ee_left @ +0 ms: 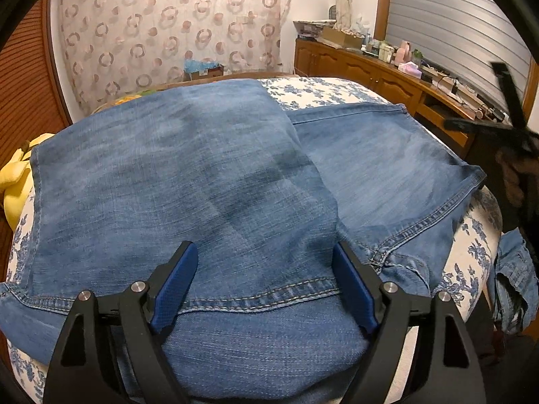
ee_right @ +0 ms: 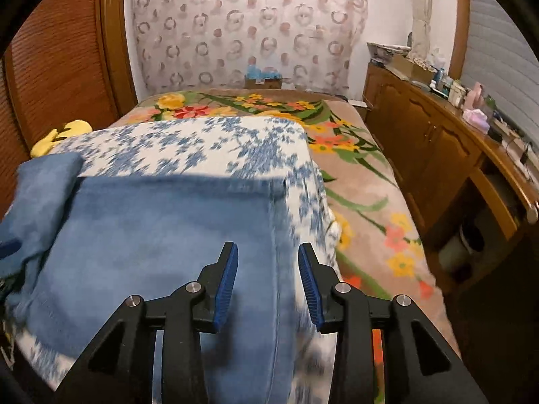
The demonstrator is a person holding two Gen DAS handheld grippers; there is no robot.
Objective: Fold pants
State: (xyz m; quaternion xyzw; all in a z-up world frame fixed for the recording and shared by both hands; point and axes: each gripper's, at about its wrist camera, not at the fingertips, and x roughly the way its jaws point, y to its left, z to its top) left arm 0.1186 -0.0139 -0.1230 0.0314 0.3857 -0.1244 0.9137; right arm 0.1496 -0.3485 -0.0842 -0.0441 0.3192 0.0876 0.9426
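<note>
Blue-padded fingers of the left gripper (ee_left: pixel 264 286) sit spread wide just above the denim, released, nothing between them. Directly under them a stitched hem of the pants (ee_left: pixel 188 175) runs crosswise, with another layer of denim below it, so one fold looks already made: a broad panel lies doubled over the nearer cloth. To its right a second stretch of jeans, seam and hem showing, lies flat and angled away, not yet brought over; that and at least one more fold seem to remain.

On the other side, the right gripper (ee_right: pixel 268 282) is likewise unclenched, its jaws apart over the right-hand seam of the pants, holding nothing (this view is motion-blurred, so whether a pad brushes the cloth I cannot tell).

Pants rest on a blue-flowered white cushion (ee_right: pixel 188 148), which they nearly cover; the denim's right edge lies close to the cushion's right edge, and a bit of cloth hangs off the near right corner in the left view. Beyond and to the right, the floral blanket (ee_right: pixel 357 175) on the bed offers open room. Farther right the wooden cabinets (ee_right: pixel 434 155) stand well apart.
</note>
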